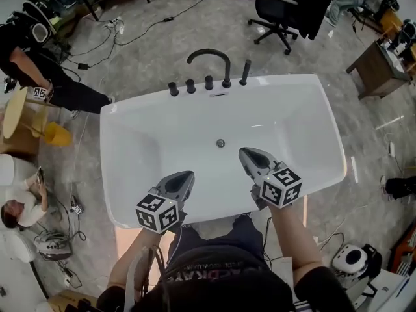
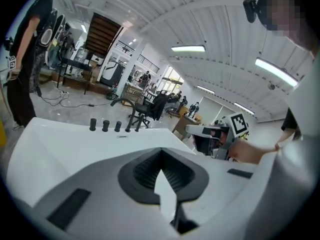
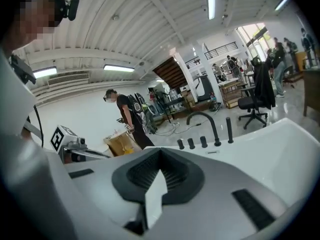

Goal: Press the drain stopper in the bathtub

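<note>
here, seen from the head view, i stand at the near rim of the white bathtub (image 1: pixel 130 109) with both forearms reaching forward and down over its edge. my left gripper (image 1: pixel 186 175) is held low at the near left of the basin, its marker cube (image 1: pixel 157 212) towards me and its tip pointing up and to the right, into the tub. my right gripper (image 1: pixel 246 154) reaches further in, its tip aimed up and to the left; my right forearm (image 1: pixel 292 236) runs bare from the sleeve to the cube.

the drain stopper (image 1: pixel 221 143) sits in the middle of the tub floor, just beyond the tip of the right gripper and apart from it; the left gripper is further from it.

in each gripper view the dark ribbed pads meet at the tip, with only the white of the tub showing through the hollow behind them: both claws are closed and carry nothing.

on the far rim stand the arched black faucet (image 1: pixel 211 60), three black knobs (image 1: pixel 190 86) and a slim hand shower (image 1: pixel 245 73). beyond the tub an office chair (image 1: pixel 279 15) stands on the grey floor (image 1: pixel 143 51). a person in black (image 3: pixel 125 116) stands to the left of the tub.
</note>
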The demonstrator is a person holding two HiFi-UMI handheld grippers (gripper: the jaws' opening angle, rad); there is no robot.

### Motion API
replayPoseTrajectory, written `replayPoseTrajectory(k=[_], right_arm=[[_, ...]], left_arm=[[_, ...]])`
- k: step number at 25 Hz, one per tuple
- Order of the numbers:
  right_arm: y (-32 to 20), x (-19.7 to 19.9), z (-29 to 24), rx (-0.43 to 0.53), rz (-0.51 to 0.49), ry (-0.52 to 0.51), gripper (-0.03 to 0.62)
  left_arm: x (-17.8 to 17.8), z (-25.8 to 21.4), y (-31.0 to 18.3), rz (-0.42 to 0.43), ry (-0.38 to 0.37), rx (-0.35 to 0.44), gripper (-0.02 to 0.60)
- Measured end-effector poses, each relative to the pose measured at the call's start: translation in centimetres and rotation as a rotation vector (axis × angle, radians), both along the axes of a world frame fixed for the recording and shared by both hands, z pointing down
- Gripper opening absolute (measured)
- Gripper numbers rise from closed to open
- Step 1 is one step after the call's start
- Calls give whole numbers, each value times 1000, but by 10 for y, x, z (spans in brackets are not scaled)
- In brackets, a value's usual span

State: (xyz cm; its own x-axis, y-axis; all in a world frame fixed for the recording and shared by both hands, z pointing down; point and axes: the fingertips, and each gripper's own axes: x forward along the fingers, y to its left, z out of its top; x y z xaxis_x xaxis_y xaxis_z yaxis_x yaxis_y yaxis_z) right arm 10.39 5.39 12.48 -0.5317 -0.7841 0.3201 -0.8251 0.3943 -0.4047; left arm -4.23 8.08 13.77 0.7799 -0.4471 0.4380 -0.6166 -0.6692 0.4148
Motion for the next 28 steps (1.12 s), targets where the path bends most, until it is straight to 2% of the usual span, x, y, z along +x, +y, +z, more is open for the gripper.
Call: replayPoseTrajectory(k=[10,20,28], right_arm=[[51,-9,-83,108,10,-54,15],[92,-36,-98,120,-68,-64,15],[111,-43,-101,111,-66,-99,15]], left_arm=[[6,-75,26,26,53,52,3],[17,-84,46,24,72,40,3],[20,-85,58,30,80,28,3]])
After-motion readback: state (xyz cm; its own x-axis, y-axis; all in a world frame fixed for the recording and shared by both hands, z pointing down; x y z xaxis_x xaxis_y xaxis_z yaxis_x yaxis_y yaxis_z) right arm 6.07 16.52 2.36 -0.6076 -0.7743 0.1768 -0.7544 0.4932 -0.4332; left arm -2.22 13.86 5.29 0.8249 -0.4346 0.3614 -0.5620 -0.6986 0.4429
